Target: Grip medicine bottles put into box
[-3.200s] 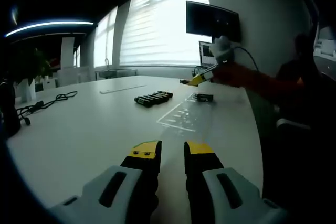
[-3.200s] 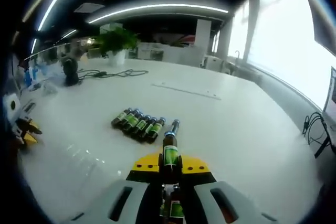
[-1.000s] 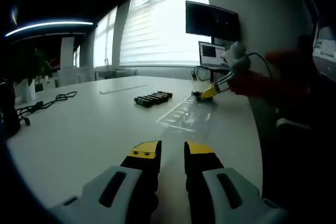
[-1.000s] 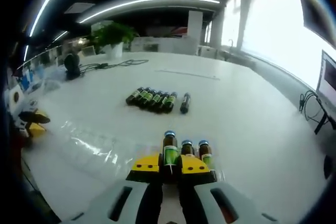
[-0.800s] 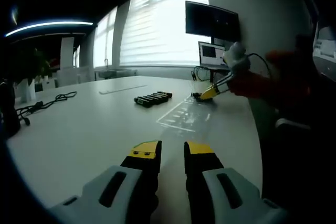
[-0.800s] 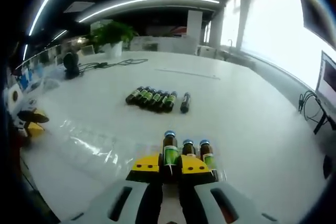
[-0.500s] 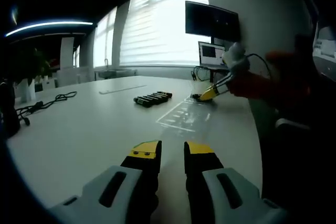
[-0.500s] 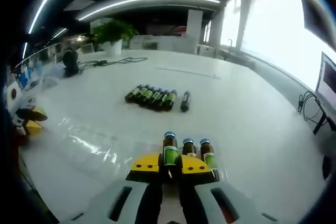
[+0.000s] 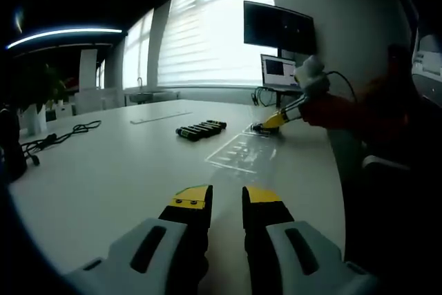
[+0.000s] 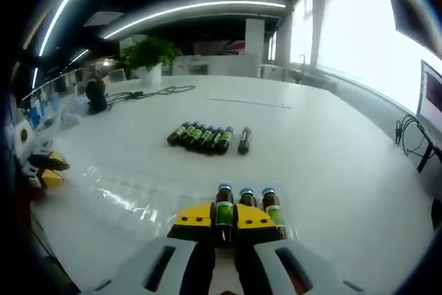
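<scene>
In the right gripper view, a medicine bottle is seen clamped between the jaws of the right gripper, its long axis running straight ahead along the jaws with the blue cap pointing away from them. Two more bottles are seen touching side by side just to the right of the held one, lying in the clear plastic box spread on the white tabletop. The held bottle appears to be set in line with them, so the placing is judged almost done; what is left turns on the jaws being parted and drawn back along the bottle's axis.

Beyond the box, a row of loose bottles is seen lying on the tabletop, with a single bottle just beside it. These lie nearer the right gripper.

In the left gripper view, the left gripper is seen low over the tabletop, well apart from the box, its jaws slightly parted with nothing between them.
</scene>
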`<state>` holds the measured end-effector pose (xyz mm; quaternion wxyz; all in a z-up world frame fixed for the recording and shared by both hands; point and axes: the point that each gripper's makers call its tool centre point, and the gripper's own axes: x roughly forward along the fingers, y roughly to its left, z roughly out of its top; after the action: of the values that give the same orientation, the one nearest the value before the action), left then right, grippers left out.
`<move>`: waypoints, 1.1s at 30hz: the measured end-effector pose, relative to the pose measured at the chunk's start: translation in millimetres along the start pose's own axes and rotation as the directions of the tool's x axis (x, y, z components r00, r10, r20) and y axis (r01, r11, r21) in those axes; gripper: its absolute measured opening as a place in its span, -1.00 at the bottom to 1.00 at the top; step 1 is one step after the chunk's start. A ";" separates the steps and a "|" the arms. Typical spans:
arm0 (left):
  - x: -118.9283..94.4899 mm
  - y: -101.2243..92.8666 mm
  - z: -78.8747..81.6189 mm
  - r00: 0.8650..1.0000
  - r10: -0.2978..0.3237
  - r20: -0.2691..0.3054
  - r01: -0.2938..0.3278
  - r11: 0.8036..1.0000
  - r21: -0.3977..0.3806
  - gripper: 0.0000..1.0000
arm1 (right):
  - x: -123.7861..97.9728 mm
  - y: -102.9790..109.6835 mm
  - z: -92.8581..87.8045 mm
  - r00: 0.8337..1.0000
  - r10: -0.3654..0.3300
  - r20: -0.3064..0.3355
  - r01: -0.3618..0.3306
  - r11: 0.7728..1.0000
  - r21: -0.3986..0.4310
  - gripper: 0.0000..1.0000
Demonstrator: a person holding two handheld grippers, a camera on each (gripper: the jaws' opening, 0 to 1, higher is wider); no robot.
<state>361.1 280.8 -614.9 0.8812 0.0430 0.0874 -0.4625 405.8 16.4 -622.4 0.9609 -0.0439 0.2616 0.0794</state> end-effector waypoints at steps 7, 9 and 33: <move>0.0 -0.2 -0.2 1.000 0.000 -0.002 0.000 1.000 0.001 -0.77 | -3.9 -2.2 4.0 1.000 0.018 -0.010 -0.019 0.999 -0.043 -0.91; 0.1 -0.4 -0.2 1.000 0.001 -0.002 -0.001 1.000 0.002 -0.77 | -2.6 -3.7 0.7 0.999 0.023 -0.028 -0.025 0.998 -0.050 -0.92; 0.8 0.0 -1.2 1.000 0.003 -0.007 -0.003 1.000 0.004 -0.77 | 1.4 1.5 -4.4 0.998 0.068 0.000 -0.068 0.998 -0.012 -0.98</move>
<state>361.4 280.3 -616.3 0.8816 0.0462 0.0895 -0.4611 404.5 17.4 -626.9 0.9574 -0.0406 0.2623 0.1138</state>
